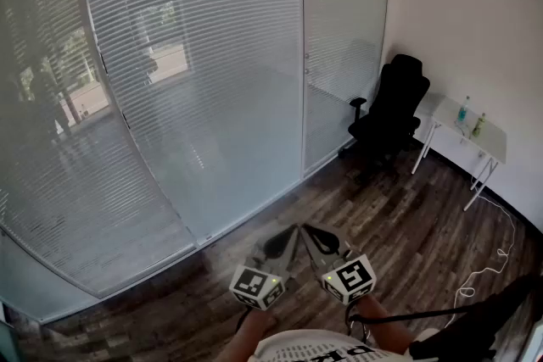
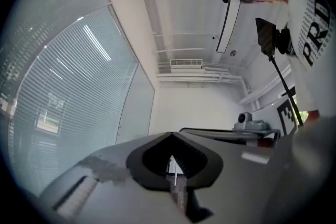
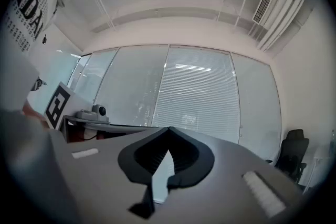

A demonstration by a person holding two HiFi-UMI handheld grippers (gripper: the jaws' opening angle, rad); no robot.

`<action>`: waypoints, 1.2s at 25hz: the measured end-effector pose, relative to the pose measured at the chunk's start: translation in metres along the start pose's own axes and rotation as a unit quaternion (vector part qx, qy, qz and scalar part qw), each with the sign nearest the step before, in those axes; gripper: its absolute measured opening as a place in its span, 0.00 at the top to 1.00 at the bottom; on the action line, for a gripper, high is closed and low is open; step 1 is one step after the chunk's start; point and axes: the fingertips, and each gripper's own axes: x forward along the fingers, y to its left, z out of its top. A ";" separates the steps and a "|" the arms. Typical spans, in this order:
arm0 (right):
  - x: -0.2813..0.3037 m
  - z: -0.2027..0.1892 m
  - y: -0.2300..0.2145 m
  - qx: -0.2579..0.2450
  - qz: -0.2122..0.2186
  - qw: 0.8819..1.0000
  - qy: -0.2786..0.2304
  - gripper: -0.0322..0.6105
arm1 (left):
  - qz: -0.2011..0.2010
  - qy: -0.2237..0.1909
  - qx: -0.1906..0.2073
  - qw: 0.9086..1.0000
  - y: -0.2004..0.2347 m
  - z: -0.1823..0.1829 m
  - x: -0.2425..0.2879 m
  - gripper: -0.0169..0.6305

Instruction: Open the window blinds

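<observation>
Closed white slatted blinds (image 1: 187,80) cover the glass wall across the left and middle of the head view, and trees show faintly through them. They also show in the left gripper view as blinds (image 2: 58,107) at the left, and in the right gripper view as blinds (image 3: 197,94) straight ahead. My left gripper (image 1: 293,231) and right gripper (image 1: 309,231) are held side by side low in the middle, well short of the blinds. Both point towards the glass. The left gripper (image 2: 170,134) has its tips together on nothing, and the right gripper (image 3: 168,128) is the same.
A black office chair (image 1: 392,110) stands at the right, in the corner beside the glass. Further right, a small white table (image 1: 488,140) against the wall carries two bottles (image 1: 463,110). A white cable (image 1: 488,267) trails over the dark wooden floor (image 1: 407,225).
</observation>
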 end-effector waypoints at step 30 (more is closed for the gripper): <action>0.018 -0.020 0.027 0.030 -0.027 0.999 0.009 0.94 | -0.016 0.017 0.001 1.000 0.019 -0.011 -0.030 0.99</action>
